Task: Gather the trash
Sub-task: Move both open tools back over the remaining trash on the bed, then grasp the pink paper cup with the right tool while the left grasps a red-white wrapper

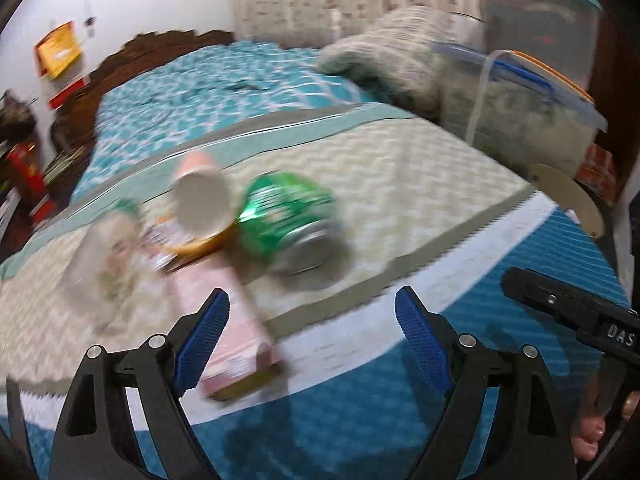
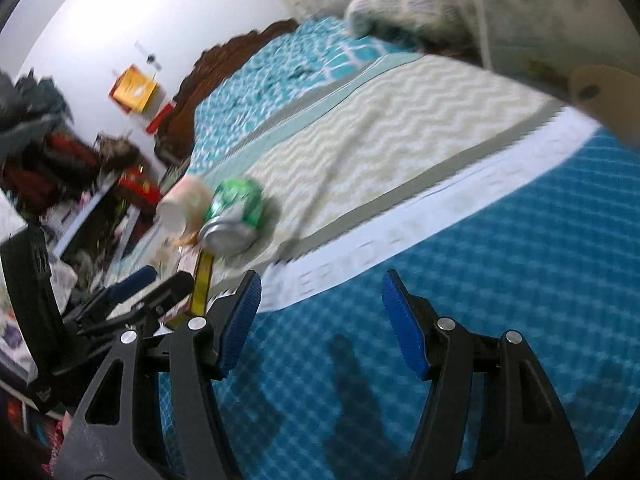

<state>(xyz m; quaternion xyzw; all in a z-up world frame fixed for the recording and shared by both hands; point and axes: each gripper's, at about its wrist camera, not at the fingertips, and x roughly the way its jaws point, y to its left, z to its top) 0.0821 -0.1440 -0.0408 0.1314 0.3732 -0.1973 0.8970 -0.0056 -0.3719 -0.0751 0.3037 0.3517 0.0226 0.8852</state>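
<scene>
Trash lies in a blurred heap on the cream zigzag blanket [image 1: 400,184]: a green can [image 1: 288,220] on its side, a white paper cup [image 1: 204,204] tipped towards me, a long pink box [image 1: 224,312] and a clear plastic piece [image 1: 108,260]. My left gripper [image 1: 312,320] is open just short of the heap. The box's near end shows beside its left finger [image 1: 208,328], and the pads are not pressing on it. My right gripper [image 2: 320,304] is open over the teal bedcover [image 2: 480,280]. The can [image 2: 236,216], cup [image 2: 176,204] and box [image 2: 200,284] lie ahead to its left.
Clear storage bins [image 1: 540,92] with a folded knit blanket [image 1: 392,48] stand at the bed's far right. A dark wooden headboard [image 1: 120,64] and cluttered shelves [image 2: 60,168] are to the left. The left gripper [image 2: 132,292] shows beside the right one. A hand's fingers [image 1: 592,440] are at the lower right.
</scene>
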